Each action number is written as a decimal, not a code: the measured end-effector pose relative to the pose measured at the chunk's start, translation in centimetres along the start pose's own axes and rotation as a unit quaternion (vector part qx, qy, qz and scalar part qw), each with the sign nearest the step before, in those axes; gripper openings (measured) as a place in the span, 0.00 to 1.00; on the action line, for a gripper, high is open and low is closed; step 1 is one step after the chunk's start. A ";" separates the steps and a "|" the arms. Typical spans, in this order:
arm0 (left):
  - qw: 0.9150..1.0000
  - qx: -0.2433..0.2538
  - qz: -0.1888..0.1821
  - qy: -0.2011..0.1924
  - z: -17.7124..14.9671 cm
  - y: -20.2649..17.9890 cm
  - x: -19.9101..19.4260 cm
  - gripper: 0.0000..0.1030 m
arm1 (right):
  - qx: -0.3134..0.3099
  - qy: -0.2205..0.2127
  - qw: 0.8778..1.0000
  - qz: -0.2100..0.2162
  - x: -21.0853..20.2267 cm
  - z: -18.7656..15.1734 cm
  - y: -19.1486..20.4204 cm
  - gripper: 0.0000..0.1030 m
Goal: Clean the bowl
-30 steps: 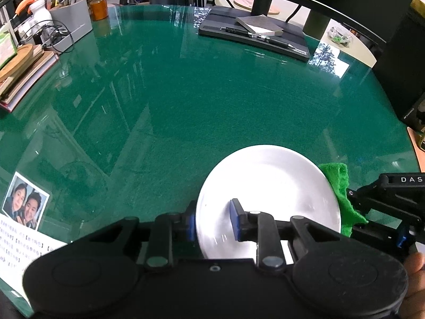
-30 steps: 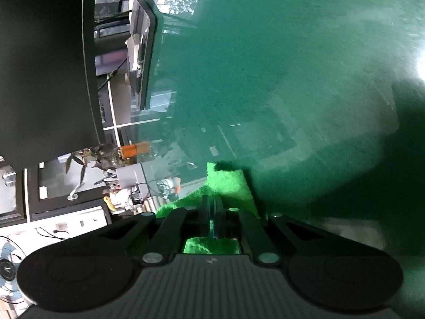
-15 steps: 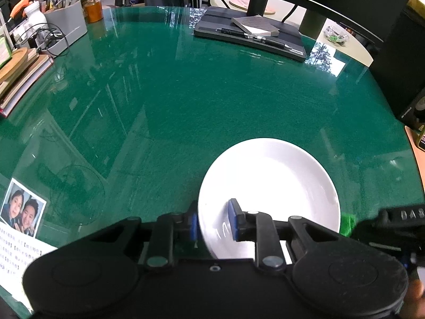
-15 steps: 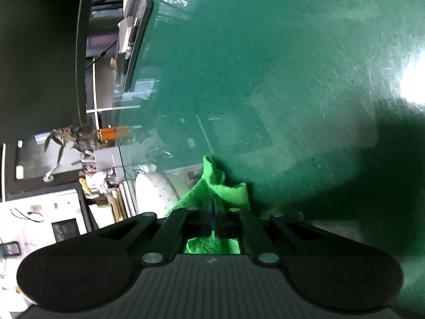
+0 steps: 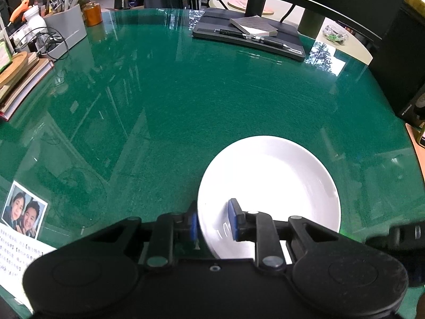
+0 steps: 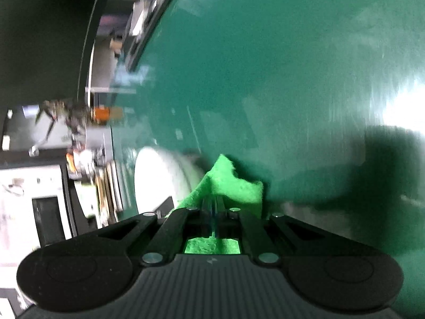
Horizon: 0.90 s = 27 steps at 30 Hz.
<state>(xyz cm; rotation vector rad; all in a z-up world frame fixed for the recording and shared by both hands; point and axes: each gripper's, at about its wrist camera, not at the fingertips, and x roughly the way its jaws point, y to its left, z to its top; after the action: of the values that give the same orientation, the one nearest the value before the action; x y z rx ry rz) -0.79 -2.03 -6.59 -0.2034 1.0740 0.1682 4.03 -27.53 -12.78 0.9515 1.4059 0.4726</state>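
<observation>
Left gripper (image 5: 213,223) pinching the near rim of a shallow white ceramic bowl (image 5: 268,186) on the green glass table (image 5: 186,106), right gripper (image 6: 215,207) clamping a bright green cloth (image 6: 233,183) beside it

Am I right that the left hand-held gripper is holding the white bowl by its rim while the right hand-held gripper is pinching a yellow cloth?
Nearly: the cloth is bright green, not yellow, as the right wrist view shows. The rest holds: the left hand-held gripper clamps the rim of the white bowl, and the right hand-held gripper pinches the cloth.
</observation>
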 end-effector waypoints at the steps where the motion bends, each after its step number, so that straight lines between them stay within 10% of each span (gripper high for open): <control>1: 1.000 0.001 0.000 0.000 0.0 0.0 0.0 0.22 | 0.000 0.000 1.000 0.001 0.0 0.1 0.0 0.04; 27: 1.000 0.007 0.000 0.006 -0.4 -0.3 -0.3 0.22 | -0.023 0.055 0.998 -0.003 1.6 -0.4 1.5 0.04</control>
<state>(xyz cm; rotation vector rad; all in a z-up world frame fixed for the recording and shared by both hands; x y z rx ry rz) -1.19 -2.38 -6.47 -0.1918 1.0865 0.1601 4.24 -25.35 -12.56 0.8954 1.4910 0.5575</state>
